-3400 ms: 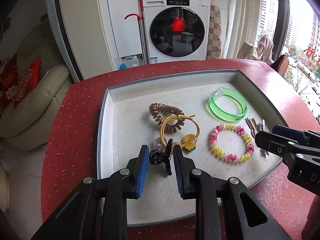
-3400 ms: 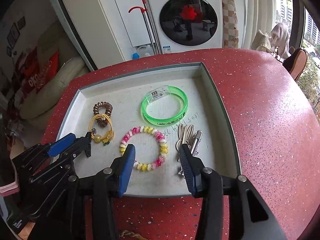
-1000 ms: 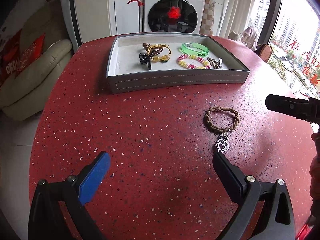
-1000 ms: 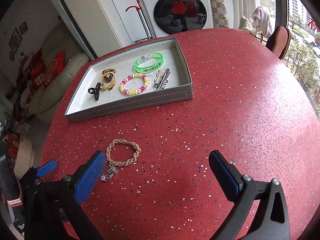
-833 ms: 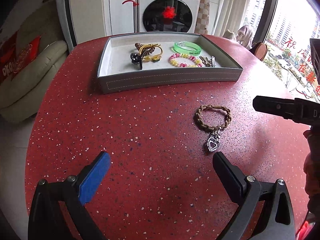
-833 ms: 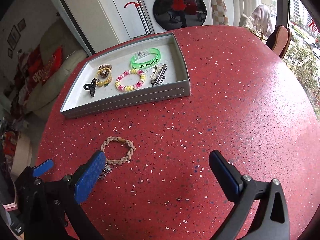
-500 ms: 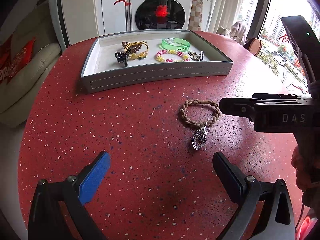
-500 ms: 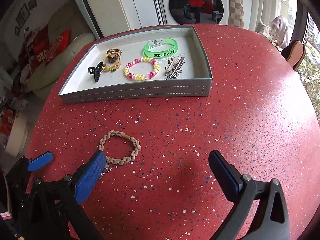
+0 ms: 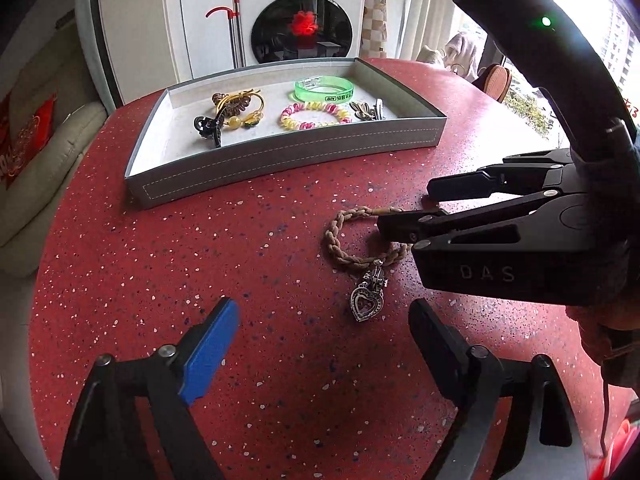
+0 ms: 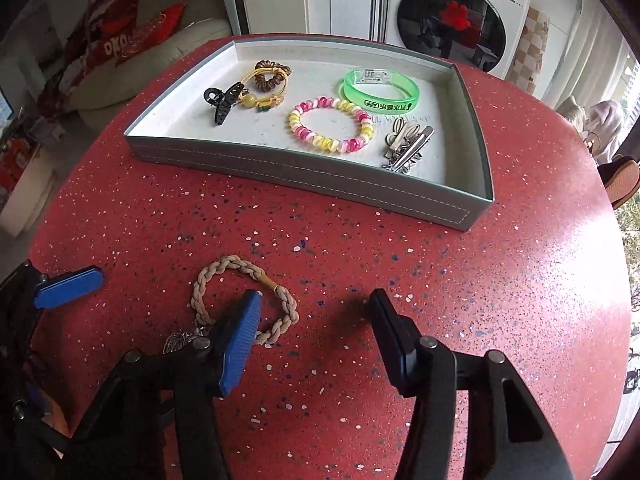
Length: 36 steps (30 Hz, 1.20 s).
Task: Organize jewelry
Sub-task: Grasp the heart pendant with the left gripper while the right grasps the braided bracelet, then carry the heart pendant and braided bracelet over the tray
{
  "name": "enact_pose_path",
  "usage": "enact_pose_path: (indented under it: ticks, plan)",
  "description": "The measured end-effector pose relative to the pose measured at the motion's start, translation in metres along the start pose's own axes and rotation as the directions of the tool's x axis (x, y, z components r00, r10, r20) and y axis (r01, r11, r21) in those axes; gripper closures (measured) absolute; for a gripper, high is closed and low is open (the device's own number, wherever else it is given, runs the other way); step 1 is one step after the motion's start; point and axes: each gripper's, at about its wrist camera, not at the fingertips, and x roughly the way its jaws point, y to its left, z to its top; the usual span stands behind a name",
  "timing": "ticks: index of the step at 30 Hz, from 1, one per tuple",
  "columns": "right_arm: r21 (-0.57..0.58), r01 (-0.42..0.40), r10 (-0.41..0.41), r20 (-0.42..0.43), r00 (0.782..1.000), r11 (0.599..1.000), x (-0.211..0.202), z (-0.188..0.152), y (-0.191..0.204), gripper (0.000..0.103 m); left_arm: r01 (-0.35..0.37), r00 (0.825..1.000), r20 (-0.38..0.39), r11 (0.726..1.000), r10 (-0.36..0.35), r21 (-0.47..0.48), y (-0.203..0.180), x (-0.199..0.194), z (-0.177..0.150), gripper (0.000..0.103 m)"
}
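Right gripper [image 10: 312, 316] finger covers part of the braided bracelet [image 10: 224, 270]; its heart charm [image 10: 174, 342] is mostly hidden behind that finger. The left gripper [image 10: 68, 286] is cut off by the frame edge.

Ahead of the right gripper [image 10: 314, 322], whose jaws are closing, bare red tabletop [image 10: 500, 300] runs clear to the grey tray [image 10: 320, 178], whose near wall bars the way. The braided bracelet [image 10: 244, 300] lies under its left finger, partly between the two. The right gripper's body crosses beyond the left gripper's [image 9: 324, 330] right finger, blocking that side.
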Motion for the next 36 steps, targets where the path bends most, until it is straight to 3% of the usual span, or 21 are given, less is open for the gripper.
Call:
enact_pose_path:
  ticks: [2, 4, 8, 9, 11, 13, 15, 16, 25, 36]
  plan:
    - [-0.027, -0.007, 0.007, -0.002, 1.000, 1.000, 0.000, 0.002, 0.004, 0.051, 0.003, 1.000, -0.003, 1.000, -0.003, -0.003, -0.001, 0.003, 0.001, 0.004]
    - [-0.034, -0.011, 0.011, -0.006, 1.000, 0.999, 0.000, 0.003, 0.005, 0.059, 0.006, 1.000, -0.007, 1.000, -0.006, 0.003, -0.003, 0.005, 0.001, 0.013]
    - [-0.036, -0.017, 0.017, -0.015, 1.000, 0.999, -0.002, 0.005, 0.006, 0.089, 0.005, 1.000, 0.002, 1.000, -0.005, 0.018, -0.007, 0.006, 0.002, 0.019]
    - [-0.033, -0.017, 0.016, -0.016, 1.000, 0.999, -0.002, 0.005, 0.006, 0.091, 0.001, 1.000, 0.005, 1.000, -0.001, 0.026, -0.008, 0.005, 0.003, 0.027]
    - [-0.028, -0.018, 0.018, -0.013, 1.000, 0.999, -0.003, 0.004, 0.005, 0.092, 0.011, 1.000, 0.004, 0.999, -0.011, 0.030, -0.009, 0.005, 0.004, 0.028]
    - [-0.012, -0.023, 0.023, -0.009, 1.000, 1.000, -0.003, 0.004, 0.004, 0.093, 0.016, 1.000, 0.008, 0.999, -0.017, 0.035, -0.010, 0.004, 0.004, 0.044]
    - [0.006, -0.029, 0.029, -0.004, 1.000, 1.000, -0.003, 0.003, 0.002, 0.094, 0.024, 1.000, 0.010, 0.999, -0.025, 0.044, -0.012, 0.003, 0.004, 0.052]
    - [0.013, -0.029, 0.029, -0.002, 1.000, 1.000, -0.003, 0.003, 0.001, 0.094, 0.031, 0.999, 0.012, 0.998, -0.032, 0.049, -0.012, 0.002, 0.004, 0.067]
    - [0.124, -0.052, 0.049, 0.031, 0.998, 0.991, -0.008, -0.002, -0.011, 0.096, 0.091, 0.996, 0.021, 0.995, -0.090, -0.033, 0.007, -0.009, 0.003, 0.067]
    - [0.218, -0.082, 0.062, 0.095, 0.994, 0.973, -0.031, -0.011, -0.019, 0.096, 0.076, 0.996, 0.042, 0.995, -0.074, -0.059, 0.027, -0.020, 0.005, 0.067]
